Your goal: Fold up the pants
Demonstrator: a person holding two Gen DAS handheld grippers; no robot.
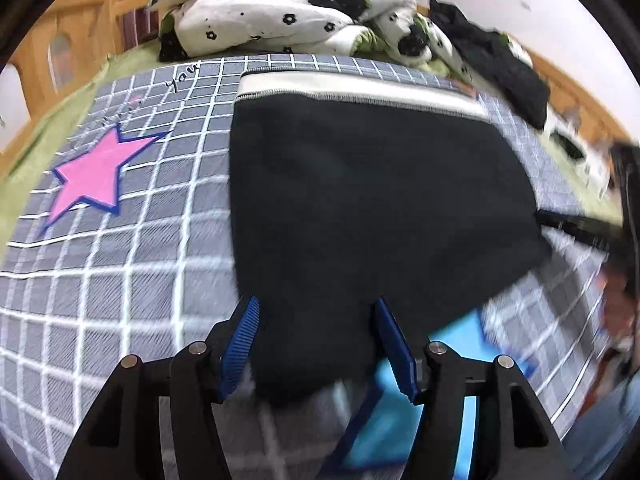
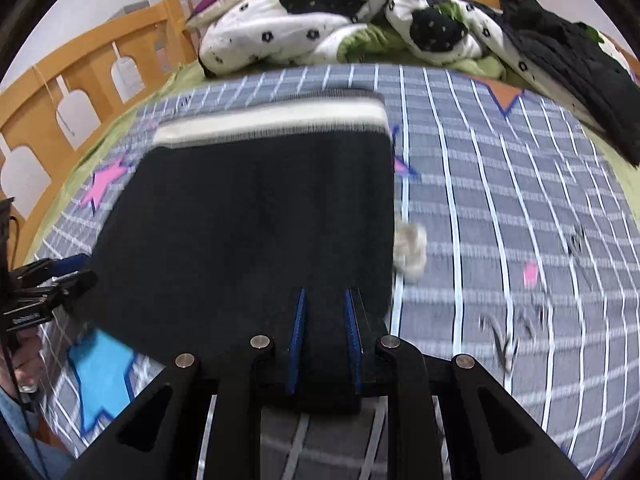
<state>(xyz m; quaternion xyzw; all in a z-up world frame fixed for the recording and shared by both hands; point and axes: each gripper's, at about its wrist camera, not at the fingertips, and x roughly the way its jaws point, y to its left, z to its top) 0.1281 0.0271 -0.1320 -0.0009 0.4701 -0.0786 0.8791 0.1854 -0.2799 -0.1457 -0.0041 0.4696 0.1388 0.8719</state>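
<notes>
on the bed point(image 2: 500, 208), soft limp pants point(image 2: 256, 216): right tool point(image 2: 325, 304) pinches the near hem, left tool point(image 1: 316, 312) gapes.

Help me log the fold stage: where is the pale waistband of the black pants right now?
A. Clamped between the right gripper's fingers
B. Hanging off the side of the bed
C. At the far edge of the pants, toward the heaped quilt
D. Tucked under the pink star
C: the pale waistband runs along the far edge of the black pants, toward the heaped quilt, away from both grippers.
</notes>
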